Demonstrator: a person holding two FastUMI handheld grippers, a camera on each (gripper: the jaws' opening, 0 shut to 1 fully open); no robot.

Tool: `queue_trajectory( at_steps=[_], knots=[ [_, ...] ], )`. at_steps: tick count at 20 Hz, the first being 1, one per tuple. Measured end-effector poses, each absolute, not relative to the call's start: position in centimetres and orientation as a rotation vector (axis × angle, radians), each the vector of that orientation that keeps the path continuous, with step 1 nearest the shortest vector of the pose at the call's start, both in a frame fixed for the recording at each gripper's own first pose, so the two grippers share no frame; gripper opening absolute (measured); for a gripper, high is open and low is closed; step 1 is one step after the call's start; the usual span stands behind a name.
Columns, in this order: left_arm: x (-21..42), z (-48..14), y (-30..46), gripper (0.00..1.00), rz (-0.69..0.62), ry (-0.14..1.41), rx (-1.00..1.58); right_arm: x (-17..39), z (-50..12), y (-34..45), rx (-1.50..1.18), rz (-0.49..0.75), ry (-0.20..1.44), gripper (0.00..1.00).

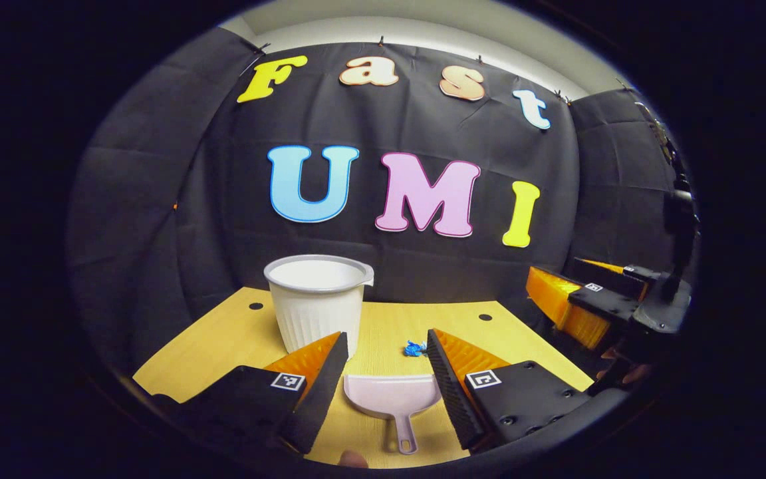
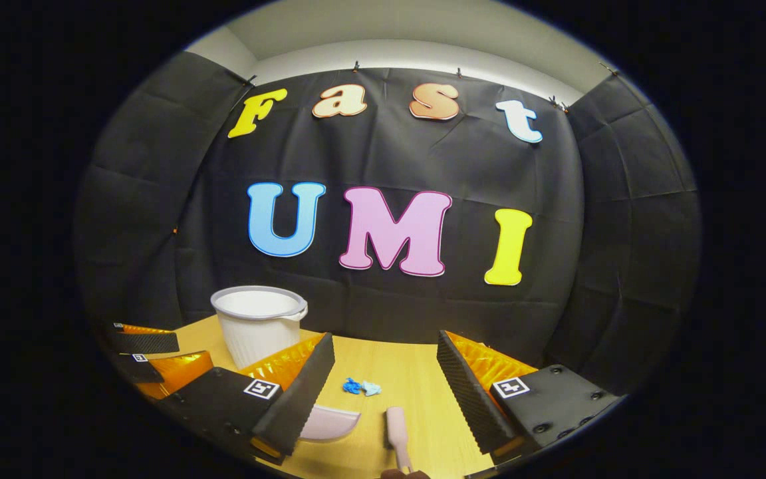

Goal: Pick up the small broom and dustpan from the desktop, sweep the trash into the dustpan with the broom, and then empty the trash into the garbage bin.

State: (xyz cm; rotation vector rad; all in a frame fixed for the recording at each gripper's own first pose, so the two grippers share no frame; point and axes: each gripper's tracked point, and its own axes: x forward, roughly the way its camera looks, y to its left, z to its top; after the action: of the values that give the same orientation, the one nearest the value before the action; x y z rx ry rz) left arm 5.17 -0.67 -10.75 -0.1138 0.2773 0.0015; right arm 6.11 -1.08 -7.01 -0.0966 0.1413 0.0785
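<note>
One pale pink dustpan [image 1: 391, 396] lies flat on the yellow wooden desk [image 1: 223, 332] in the left gripper view, its handle pointing toward the camera and its mouth toward the back wall. It sits between the two fingers of the left gripper [image 1: 383, 379], which stand wide apart and hold nothing; neither finger touches the pan. Just beyond the pan's mouth, slightly to the right, rests one small crumpled piece of blue trash [image 1: 414, 348]. One white ribbed garbage bin [image 1: 317, 299] stands upright on the desk behind the left finger, near the wall. At the right edge of this view the right gripper [image 1: 589, 299] hangs above the desk's far side, its fingers apart. In the right gripper view, that gripper's own two fingers [image 2: 463, 392] are likewise spread open and empty. Between them, low in the view, lies one small broom [image 2: 397, 429], pale pink, its handle toward the camera. The trash here shows as two bits close together, one blue and one lighter, ahead of the broom. The dustpan's edge peeks out from behind the left-hand finger, and the bin stands farther back.
</note>
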Motion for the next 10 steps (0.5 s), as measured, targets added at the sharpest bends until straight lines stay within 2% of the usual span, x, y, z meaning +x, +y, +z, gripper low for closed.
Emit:
queue_trajectory(
  at_steps=[2, 3, 4, 6, 8, 10],
  knots=[
    [6.3, -11.2, -1.0, 0.71, 0.029, 0.294, -0.109, 7.6, -7.2, -1.4, -0.093, 0.102, 0.141, 1.00],
    [6.8, -11.6, -1.3, 0.71, 0.040, 0.303, -0.106, 8.3, -7.7, -1.7, -0.092, 0.113, 0.149, 0.96],
    [7.3, -11.7, -1.6, 0.71, 0.045, 0.307, -0.105, 8.9, -8.2, -1.9, -0.090, 0.122, 0.155, 1.00],
    [8.1, -12.0, -2.6, 0.71, 0.031, 0.310, -0.102, 9.8, -9.1, -2.2, -0.077, 0.139, 0.176, 1.00],
    [8.5, -14.5, -4.0, 0.70, -0.002, 0.405, -0.091, 10.3, -10.3, -2.6, -0.070, 0.146, 0.203, 1.00],
    [7.4, -18.6, -4.5, 0.71, -0.005, 0.597, -0.078, 10.5, -11.8, -3.2, -0.073, 0.156, 0.232, 1.00]
  ],
)
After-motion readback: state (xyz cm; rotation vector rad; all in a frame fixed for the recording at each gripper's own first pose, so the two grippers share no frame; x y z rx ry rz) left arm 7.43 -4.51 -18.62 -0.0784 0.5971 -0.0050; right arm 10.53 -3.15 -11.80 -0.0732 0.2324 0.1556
